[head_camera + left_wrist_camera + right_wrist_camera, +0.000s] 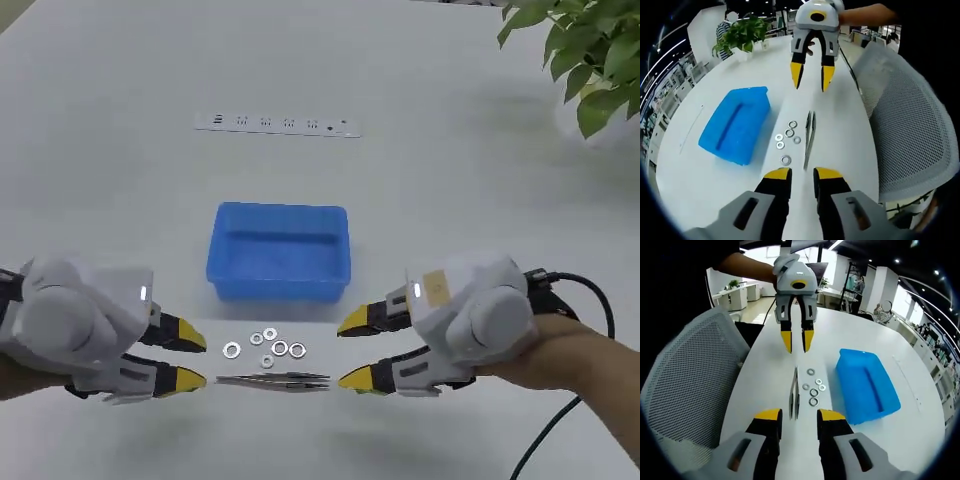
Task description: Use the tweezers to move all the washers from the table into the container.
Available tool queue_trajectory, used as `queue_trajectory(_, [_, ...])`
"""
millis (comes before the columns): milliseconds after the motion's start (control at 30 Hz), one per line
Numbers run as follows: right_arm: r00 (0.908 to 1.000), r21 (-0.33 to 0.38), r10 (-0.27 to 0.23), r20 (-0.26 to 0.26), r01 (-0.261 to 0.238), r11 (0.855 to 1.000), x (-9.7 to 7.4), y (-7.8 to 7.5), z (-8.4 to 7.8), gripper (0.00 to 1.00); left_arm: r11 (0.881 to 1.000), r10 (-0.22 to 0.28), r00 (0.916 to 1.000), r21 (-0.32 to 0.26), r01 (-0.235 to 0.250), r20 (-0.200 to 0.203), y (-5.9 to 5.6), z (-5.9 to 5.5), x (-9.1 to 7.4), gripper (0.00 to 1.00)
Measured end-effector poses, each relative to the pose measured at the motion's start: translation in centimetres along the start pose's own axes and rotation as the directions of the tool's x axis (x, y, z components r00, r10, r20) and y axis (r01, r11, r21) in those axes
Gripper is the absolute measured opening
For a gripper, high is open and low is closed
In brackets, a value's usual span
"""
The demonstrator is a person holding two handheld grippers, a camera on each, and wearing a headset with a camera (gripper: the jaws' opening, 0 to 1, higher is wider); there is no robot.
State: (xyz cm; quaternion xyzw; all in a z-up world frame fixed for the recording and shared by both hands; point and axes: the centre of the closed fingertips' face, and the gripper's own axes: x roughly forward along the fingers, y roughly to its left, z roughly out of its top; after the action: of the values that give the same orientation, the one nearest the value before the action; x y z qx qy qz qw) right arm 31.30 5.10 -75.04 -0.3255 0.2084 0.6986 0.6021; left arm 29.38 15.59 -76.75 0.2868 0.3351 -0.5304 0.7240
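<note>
Several silver washers lie loose on the white table, just in front of a blue container. Steel tweezers lie flat on the near side of the washers. My left gripper is open at the tweezers' left end, nothing between its yellow tips. At the right end my right gripper is open too, facing the left one. Neither touches the tweezers.
A white power strip lies beyond the container. A potted plant stands at the far right corner. A black cable trails from the right gripper. A mesh chair stands at the table's near edge.
</note>
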Motion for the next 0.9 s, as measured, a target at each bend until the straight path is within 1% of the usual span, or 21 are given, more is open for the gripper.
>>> queue_trajectory(167, [0.9994,-0.025,0.028,-0.018,-0.028,0.999,1.1,0.3,0.0,0.26,1.0,-0.022,0.9997,0.0,0.022,0.003,-0.2,0.1,0.5,0.2])
queue_trajectory(300, [0.9975,-0.048,0.058,-0.04,-0.06,0.997,1.9,0.6,-0.3,0.24,1.0,-0.031,0.9995,0.003,0.031,-0.001,0.1,-0.3,0.9,0.18])
queue_trajectory(333, [0.9967,-0.058,0.061,-0.053,-0.064,0.996,2.1,0.6,-0.5,0.24,0.999,-0.034,0.9994,0.005,0.034,-0.004,0.2,-0.3,1.0,0.17])
queue_trajectory(433, [0.9955,-0.062,0.07,-0.063,-0.074,0.995,2.5,0.7,-0.6,0.22,0.999,-0.046,0.9989,0.01,0.046,-0.01,0.3,-0.4,1.2,0.16])
queue_trajectory(633, [0.9942,-0.064,0.071,-0.081,-0.077,0.995,3.3,0.5,-1.0,0.2,0.997,-0.066,0.9974,0.024,0.067,-0.029,0.3,-0.7,1.7,0.13])
queue_trajectory(833, [0.9923,-0.058,0.086,-0.089,-0.091,0.994,4.2,0.5,-1.1,0.19,0.995,-0.082,0.9953,0.044,0.084,-0.052,0.1,-0.7,2.5,0.12])
queue_trajectory(900, [0.9914,-0.057,0.089,-0.096,-0.094,0.994,4.5,0.5,-1.3,0.19,0.995,-0.085,0.9945,0.051,0.088,-0.061,0.1,-0.9,2.8,0.12])
